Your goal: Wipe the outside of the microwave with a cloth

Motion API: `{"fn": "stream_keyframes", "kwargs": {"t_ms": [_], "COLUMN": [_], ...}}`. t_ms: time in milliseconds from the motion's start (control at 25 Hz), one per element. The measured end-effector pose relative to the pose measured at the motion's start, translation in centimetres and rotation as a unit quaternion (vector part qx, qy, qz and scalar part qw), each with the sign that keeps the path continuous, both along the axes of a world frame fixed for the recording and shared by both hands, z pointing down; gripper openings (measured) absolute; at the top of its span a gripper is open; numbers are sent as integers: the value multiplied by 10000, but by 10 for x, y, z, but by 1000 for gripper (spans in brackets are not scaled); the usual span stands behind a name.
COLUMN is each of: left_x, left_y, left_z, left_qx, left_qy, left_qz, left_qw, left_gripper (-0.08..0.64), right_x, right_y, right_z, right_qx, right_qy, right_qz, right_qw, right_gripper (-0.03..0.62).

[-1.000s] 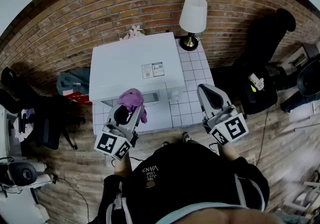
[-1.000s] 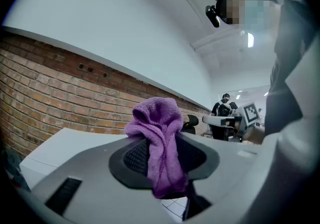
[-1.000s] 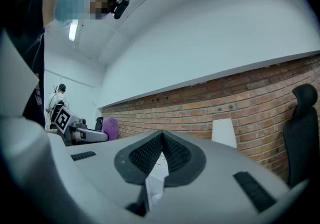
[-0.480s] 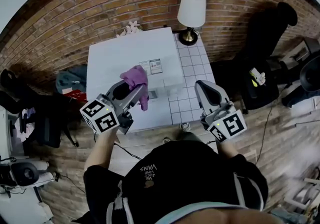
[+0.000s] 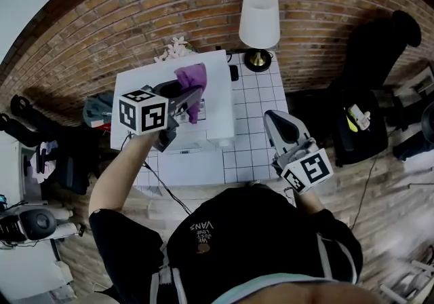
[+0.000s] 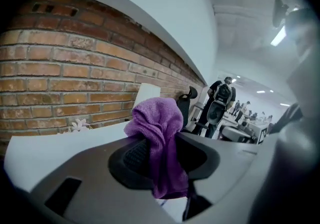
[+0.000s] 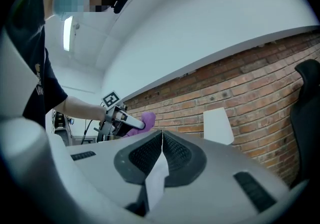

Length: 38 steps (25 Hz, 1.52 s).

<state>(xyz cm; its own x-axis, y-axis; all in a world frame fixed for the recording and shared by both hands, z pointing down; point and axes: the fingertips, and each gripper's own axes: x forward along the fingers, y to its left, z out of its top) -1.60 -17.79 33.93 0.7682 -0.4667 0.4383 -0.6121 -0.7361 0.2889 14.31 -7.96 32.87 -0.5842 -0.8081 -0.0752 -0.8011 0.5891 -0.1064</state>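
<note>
The white microwave (image 5: 139, 79) stands on a white tiled table (image 5: 254, 133) against the brick wall. My left gripper (image 5: 192, 96) hovers over the microwave's top, shut on a purple cloth (image 5: 192, 80) that bunches up past the jaws. In the left gripper view the cloth (image 6: 157, 123) hangs pinched in the left gripper (image 6: 161, 154), with the microwave's white top (image 6: 45, 148) below. My right gripper (image 5: 273, 118) is held over the table right of the microwave. Its jaws meet with nothing between them, as the right gripper (image 7: 161, 137) view shows. The cloth (image 7: 145, 119) appears there too.
A white-shaded lamp (image 5: 260, 17) stands on the table's back right corner. Small pale flowers (image 5: 173, 48) sit behind the microwave. A black office chair (image 5: 369, 51) is at the right, bags and gear (image 5: 41, 153) on the floor at the left. People stand far off (image 6: 220, 100).
My left gripper has lifted the purple cloth from the microwave's front face up over its top, toward the wall. The right gripper has barely moved.
</note>
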Motion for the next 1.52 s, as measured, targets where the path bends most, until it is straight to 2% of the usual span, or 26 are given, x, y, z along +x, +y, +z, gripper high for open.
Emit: {"fn": "stream_keyframes", "kwargs": {"t_ms": [160, 280, 400, 600, 680, 840, 960, 1000, 1120, 1240, 1520], "left_x": [22, 32, 38, 49, 51, 46, 25, 16, -19, -65, -186], "left_y": [-43, -69, -90, -105, -108, -114, -119, -119, -121, -122, -116], "left_z": [22, 37, 47, 72, 77, 79, 79, 79, 79, 80, 84], "left_qx": [-299, -459, -502, -500, -505, -555, -446, -453, -504, -567, -894], "left_qy": [-845, -1515, -1994, -2971, -3172, -3358, -3721, -3774, -3838, -3982, -3977], "left_qz": [61, 117, 112, 599, 772, 961, 1051, 1047, 879, 667, -91], "left_qw": [9960, 9873, 9786, 9516, 9439, 9354, 9211, 9190, 9179, 9131, 9131], "left_gripper": [141, 141, 141, 141, 141, 141, 141, 141, 141, 141, 141], "right_x": [14, 20, 24, 29, 30, 22, 16, 15, 12, 5, -29], "right_y": [-23, -35, -44, -50, -51, -48, -42, -40, -34, -29, -24], "right_z": [8, 17, 27, 34, 34, 30, 27, 27, 27, 24, 18], "right_qx": [-12, -98, -237, -325, -347, -334, -309, -315, -376, -380, -387], "right_qy": [-23, -72, -131, -165, -173, -189, -185, -178, -170, -219, -169], "right_qz": [-172, -314, -406, -303, -206, -59, 79, 134, 284, 399, 466], "right_qw": [9998, 9994, 9988, 9989, 9990, 9992, 9993, 9993, 9987, 9982, 9980], "right_gripper": [3, 3, 4, 4, 3, 5, 3, 3, 3, 5, 5]}}
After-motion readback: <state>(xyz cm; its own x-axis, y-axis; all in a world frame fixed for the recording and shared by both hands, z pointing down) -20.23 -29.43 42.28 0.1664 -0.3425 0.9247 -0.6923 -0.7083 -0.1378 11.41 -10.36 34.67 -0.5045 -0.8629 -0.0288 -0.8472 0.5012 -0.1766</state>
